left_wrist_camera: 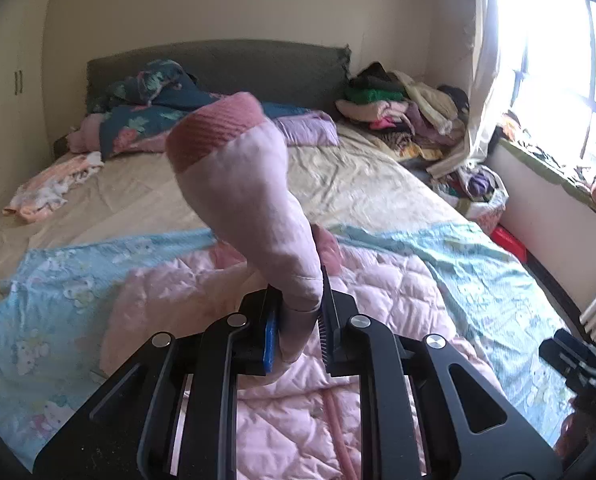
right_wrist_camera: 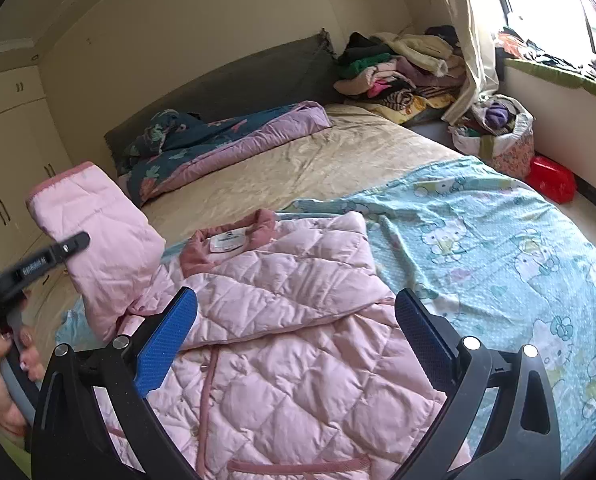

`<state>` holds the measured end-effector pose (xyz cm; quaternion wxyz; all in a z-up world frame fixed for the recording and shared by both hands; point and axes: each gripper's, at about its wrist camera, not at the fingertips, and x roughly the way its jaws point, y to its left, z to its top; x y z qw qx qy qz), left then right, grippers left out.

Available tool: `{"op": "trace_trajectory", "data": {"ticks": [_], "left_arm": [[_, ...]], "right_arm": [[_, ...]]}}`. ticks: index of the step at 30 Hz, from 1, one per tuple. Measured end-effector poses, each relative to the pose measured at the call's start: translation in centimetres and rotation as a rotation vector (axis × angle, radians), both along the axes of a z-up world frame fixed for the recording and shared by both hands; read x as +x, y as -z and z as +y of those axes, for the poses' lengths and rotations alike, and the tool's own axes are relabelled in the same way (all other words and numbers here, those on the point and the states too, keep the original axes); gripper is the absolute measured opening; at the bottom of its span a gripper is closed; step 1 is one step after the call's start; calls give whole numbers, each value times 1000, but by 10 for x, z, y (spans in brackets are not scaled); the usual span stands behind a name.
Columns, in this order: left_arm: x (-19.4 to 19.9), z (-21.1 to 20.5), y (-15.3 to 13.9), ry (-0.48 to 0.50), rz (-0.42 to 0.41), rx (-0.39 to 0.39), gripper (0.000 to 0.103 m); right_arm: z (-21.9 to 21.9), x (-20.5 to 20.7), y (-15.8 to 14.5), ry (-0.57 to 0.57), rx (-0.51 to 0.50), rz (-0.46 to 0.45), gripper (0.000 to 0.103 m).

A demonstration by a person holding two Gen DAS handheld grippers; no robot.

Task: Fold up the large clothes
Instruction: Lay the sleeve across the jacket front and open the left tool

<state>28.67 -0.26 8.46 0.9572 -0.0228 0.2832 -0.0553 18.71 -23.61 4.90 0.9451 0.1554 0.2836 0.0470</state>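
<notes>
While pink quilted jacket (right_wrist_camera: 298, 320) lies centre frame on blue blanket (right_wrist_camera: 477, 240), we pinch its sleeve (left_wrist_camera: 250, 200) in left gripper (left_wrist_camera: 298, 320), raised; right gripper (right_wrist_camera: 294, 340) gapes empty above jacket.

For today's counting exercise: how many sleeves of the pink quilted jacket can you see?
1: the sleeve held up at the jacket's left side, pinched in the left gripper. The other sleeve may be hidden, folded under the body.
</notes>
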Motion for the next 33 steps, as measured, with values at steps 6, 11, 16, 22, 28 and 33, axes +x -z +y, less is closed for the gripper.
{"op": "trace_trajectory", "data": {"ticks": [6,11,16,22,28,33], "left_arm": [[5,-15,23,34,40,11,9],[11,-25,41,72,69,31,10],[17,-35,62,122,106,56,13],[24,-57,95,195,178,92,24],[18,-79,118,274,244,171,55],[4,-77,127,326,290,213,83]], "right_arm": [[-12,1,10,26,4,19,99],[-21,6,21,49,13,46,99],[-26,13,35,69,20,79,99],[-28,20,45,71,19,101,99],[-33,23,52,85,22,116,99],[-35,24,56,89,27,128,99]]}}
